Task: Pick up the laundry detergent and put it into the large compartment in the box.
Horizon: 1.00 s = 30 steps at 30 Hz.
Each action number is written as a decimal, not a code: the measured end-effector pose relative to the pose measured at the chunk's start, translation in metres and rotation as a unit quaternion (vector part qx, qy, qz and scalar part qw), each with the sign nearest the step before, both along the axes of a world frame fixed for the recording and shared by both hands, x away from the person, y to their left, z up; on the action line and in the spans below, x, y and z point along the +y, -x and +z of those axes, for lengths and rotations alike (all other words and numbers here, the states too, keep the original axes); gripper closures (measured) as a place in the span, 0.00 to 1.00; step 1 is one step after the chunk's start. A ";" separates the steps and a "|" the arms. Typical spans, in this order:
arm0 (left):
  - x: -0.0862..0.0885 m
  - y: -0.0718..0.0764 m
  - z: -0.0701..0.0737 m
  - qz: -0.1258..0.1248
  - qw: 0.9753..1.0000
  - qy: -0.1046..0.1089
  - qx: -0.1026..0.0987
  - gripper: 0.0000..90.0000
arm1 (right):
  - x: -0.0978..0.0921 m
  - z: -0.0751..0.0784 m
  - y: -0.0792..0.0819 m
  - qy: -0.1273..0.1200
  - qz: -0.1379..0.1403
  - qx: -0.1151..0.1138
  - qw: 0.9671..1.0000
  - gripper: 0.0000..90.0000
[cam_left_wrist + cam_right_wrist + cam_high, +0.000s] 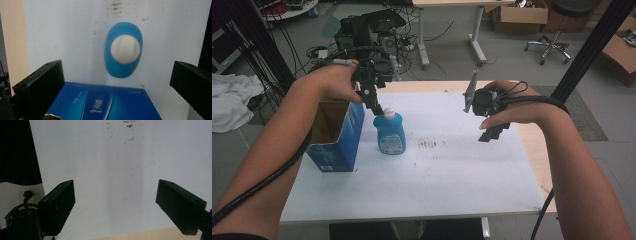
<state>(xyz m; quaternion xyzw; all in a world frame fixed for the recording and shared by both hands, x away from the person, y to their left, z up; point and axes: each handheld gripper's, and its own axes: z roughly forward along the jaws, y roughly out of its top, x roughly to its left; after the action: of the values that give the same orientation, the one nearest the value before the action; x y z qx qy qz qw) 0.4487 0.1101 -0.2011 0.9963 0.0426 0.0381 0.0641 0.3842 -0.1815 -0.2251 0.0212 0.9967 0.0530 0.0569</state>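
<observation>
Grey floor [512, 65], cardboard boxes [519, 17], stool [557, 35].

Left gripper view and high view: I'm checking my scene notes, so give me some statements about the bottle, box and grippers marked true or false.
1. The blue bottle stands upright on the table. True.
2. The bottle's cap is red. False: it is white.
3. The left gripper is shut on the bottle. False: its jaws are wide apart above it.
4. The blue box stands beside the bottle, top open. True.
5. The right gripper holds the box. False: it is open over bare table.
</observation>
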 end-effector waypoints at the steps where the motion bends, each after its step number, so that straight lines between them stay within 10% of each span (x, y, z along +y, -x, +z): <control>1: 0.000 0.001 -0.002 0.000 1.000 0.002 0.001 0.00 | 0.000 0.000 0.000 0.000 -0.001 0.000 1.000 0.18; 30: -0.005 0.002 -0.057 -0.008 1.000 0.006 0.019 0.00 | 0.006 -0.016 0.002 0.002 0.012 0.005 1.000 0.18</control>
<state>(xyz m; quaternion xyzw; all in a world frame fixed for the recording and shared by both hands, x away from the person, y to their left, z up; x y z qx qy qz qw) 0.4469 0.1046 -0.2582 0.9967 0.0360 0.0181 0.0699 0.3827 -0.1752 -0.2408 0.0091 0.9973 0.0516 0.0508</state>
